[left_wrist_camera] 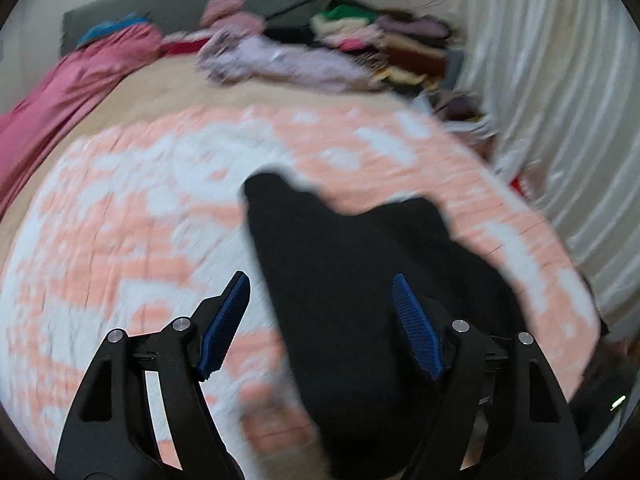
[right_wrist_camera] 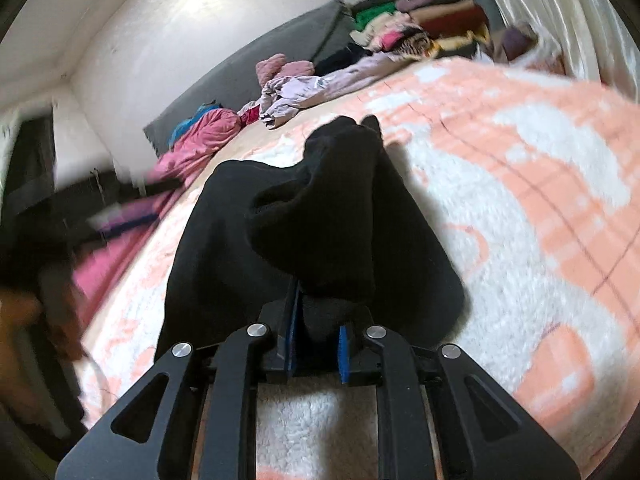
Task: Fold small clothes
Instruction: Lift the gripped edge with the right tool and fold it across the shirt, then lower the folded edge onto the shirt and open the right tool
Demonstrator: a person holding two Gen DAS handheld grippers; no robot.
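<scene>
A small black garment (left_wrist_camera: 344, 264) lies on a peach-and-white blanket (left_wrist_camera: 132, 216) on the bed. In the left wrist view my left gripper (left_wrist_camera: 322, 284) is open, its blue pads (left_wrist_camera: 224, 324) spread wide over the garment's near left edge, holding nothing. In the right wrist view my right gripper (right_wrist_camera: 318, 312) is shut on a bunched fold of the black garment (right_wrist_camera: 320, 208), which is lifted and drapes forward over the blanket (right_wrist_camera: 520, 184). Both views are motion-blurred.
A pile of mixed clothes (left_wrist_camera: 372, 36) and a lilac garment (left_wrist_camera: 280, 62) lie at the far end by the grey headboard (left_wrist_camera: 192, 0). A pink cover (left_wrist_camera: 80, 80) runs along the left. A white curtain (left_wrist_camera: 560, 100) hangs at right.
</scene>
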